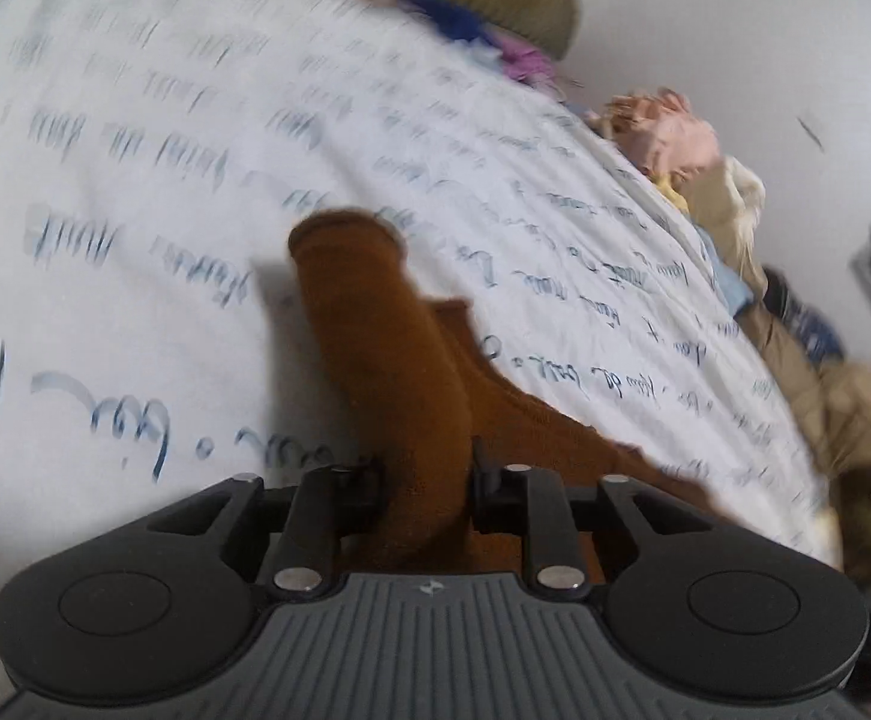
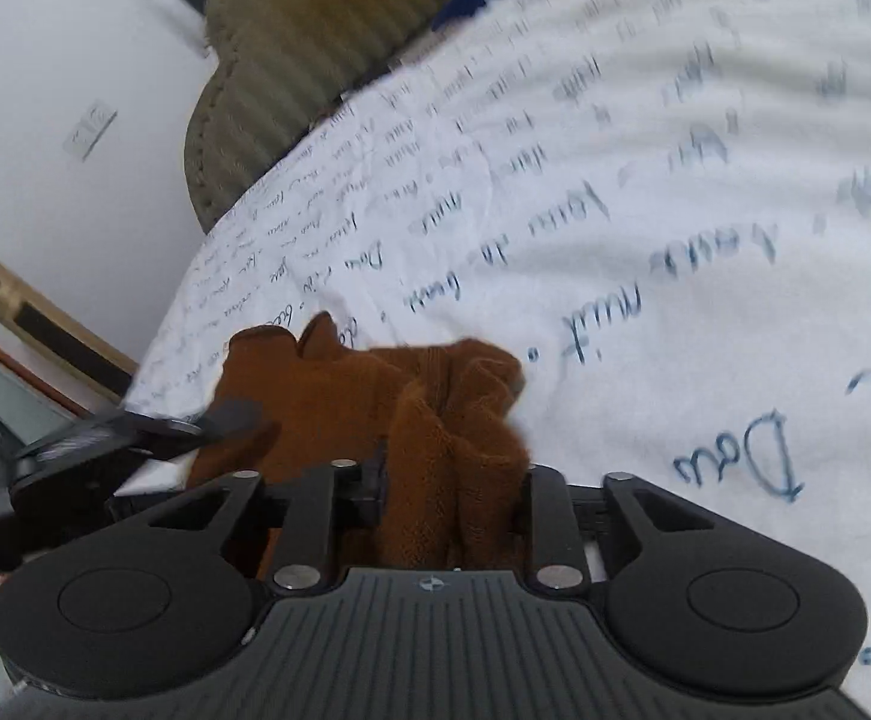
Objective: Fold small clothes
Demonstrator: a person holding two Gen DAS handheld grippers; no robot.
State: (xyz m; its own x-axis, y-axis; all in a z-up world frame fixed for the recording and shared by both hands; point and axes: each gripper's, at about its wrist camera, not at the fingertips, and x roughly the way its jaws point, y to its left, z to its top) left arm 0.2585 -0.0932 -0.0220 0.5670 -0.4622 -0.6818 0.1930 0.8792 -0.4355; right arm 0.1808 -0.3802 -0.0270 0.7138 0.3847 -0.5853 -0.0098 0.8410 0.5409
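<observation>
Two grippers both have hold of one brown knit garment (image 1: 387, 372), which lies on a white bed sheet (image 1: 165, 180) printed with blue handwriting. In the left wrist view the left gripper (image 1: 426, 480) has its fingers drawn narrow around a rolled, tube-like part of the garment; that tube runs away from the jaws toward the far side and ends in a ribbed cuff, while a flatter part of the same cloth spreads out to the right across the sheet.

In the right wrist view the right gripper (image 2: 456, 480) is likewise pinched narrow on a bunched, creased wad of the brown garment (image 2: 435, 420). The rest of the cloth lies to the left of the jaws — near the sheet's left edge — and there the dark fingers of the left gripper (image 2: 219, 420) reach in from the left and rest on it, though the blur hides how they grip.

Beyond the garment an olive ribbed cushion (image 2: 315, 42) sits at the far end of the bed. In the left wrist view a heap of mixed clothes (image 1: 735, 240) — pink, cream, tan and blue — lies along the right edge of the sheet, well apart from the garment.
</observation>
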